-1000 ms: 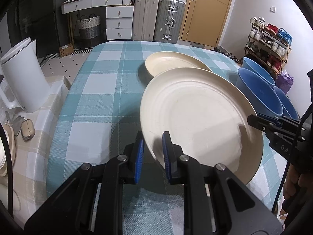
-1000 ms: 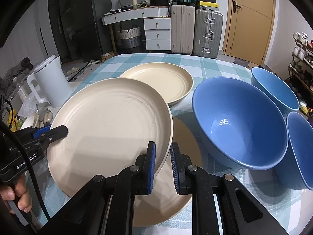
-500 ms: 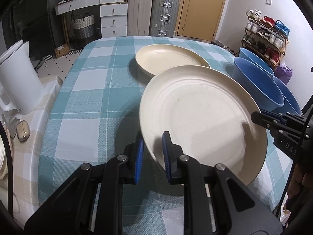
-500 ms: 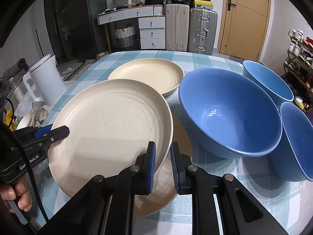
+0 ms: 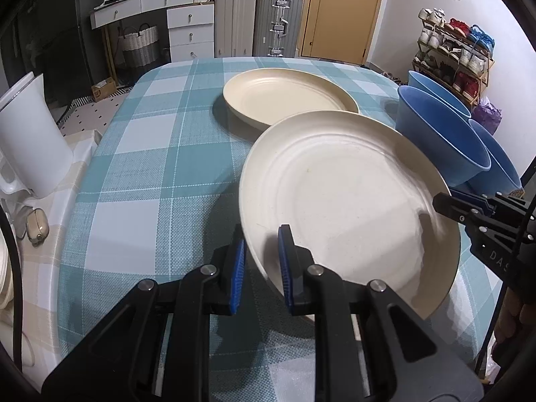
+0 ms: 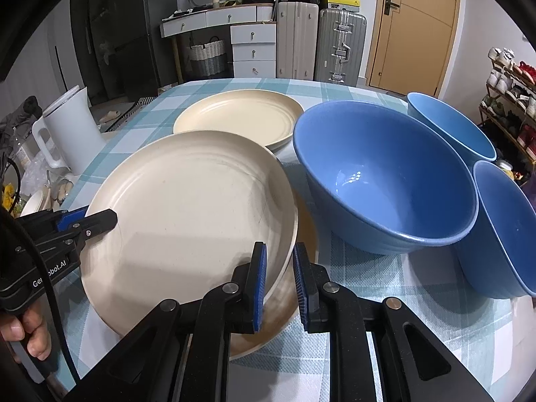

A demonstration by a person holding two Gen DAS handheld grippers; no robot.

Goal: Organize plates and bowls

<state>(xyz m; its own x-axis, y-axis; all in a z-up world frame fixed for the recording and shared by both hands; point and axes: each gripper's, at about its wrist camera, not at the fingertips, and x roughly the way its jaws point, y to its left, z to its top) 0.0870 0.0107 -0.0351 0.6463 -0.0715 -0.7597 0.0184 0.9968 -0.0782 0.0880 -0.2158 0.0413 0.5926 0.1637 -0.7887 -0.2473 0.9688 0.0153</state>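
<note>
Both grippers hold one large cream plate [image 5: 345, 207] by opposite rims, tilted above the checked tablecloth. My left gripper [image 5: 261, 234] is shut on its near-left rim and shows in the right wrist view as the left gripper [image 6: 100, 217]. My right gripper [image 6: 279, 251] is shut on the opposite rim of the same cream plate [image 6: 187, 207]. Directly under it lies a second plate [image 6: 306, 234], mostly hidden. A third cream plate [image 6: 238, 120] rests further back. Three blue bowls stand to the right: a big bowl [image 6: 385, 174], a far bowl [image 6: 449, 124] and a near bowl [image 6: 502, 224].
A white kettle [image 5: 30, 140] stands on a side surface left of the table. The teal checked tablecloth [image 5: 150, 167] is bare on the left half. Suitcases, drawers and a door line the back wall; a shoe rack [image 5: 452, 53] stands right. A person's hand [image 6: 30, 338] grips the left tool.
The held plate has sunk a little and now covers more of the plate beneath it. Both grips on its rim are the same.
</note>
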